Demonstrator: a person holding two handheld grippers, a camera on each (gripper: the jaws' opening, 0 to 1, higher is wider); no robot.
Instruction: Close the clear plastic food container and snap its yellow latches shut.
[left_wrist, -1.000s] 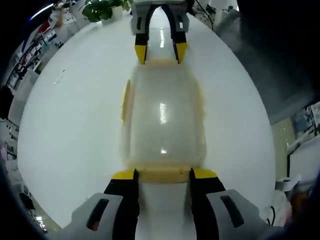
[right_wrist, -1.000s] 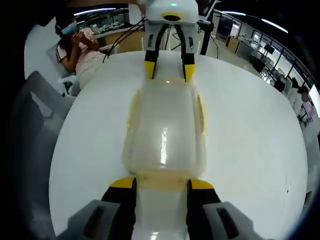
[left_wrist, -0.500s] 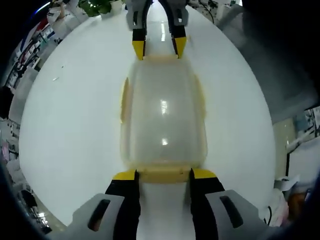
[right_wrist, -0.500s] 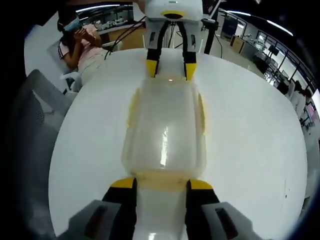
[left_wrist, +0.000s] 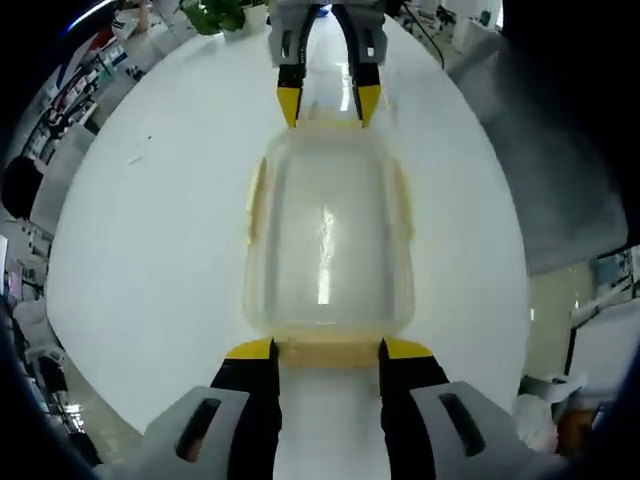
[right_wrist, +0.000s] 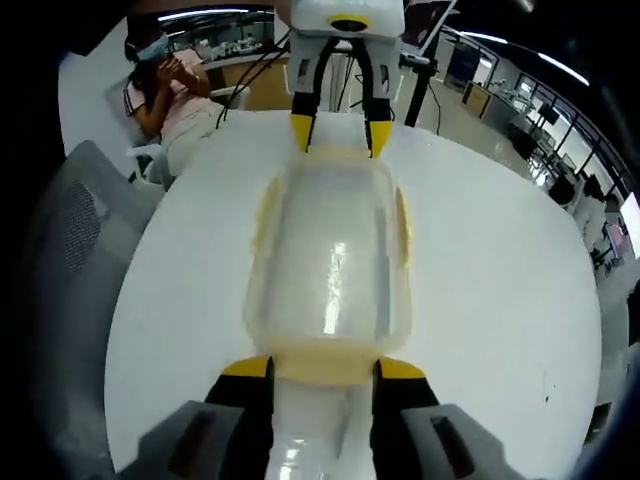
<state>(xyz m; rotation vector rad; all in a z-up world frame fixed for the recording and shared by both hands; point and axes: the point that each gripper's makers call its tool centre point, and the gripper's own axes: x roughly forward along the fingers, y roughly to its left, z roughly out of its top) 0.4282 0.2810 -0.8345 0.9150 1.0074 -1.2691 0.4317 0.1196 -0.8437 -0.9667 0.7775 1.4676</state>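
At the near edge of the left gripper view, the left gripper (left_wrist: 323, 349) stands with jaws spread, its yellow tips flanking the near yellow latch (left_wrist: 328, 350) of the clear container (left_wrist: 328, 240), which lies lid-on in the middle of the round white table (left_wrist: 150, 230). Beyond it, the right gripper (left_wrist: 328, 98), likewise spread, brackets the far latch; a potted plant (left_wrist: 222, 14) stands behind. From the opposite end, the right gripper view adds a grey mesh chair (right_wrist: 75, 240) and a seated person (right_wrist: 165, 90). Compared with a second ago, both grippers remain at their latches; the framing has shifted slightly.
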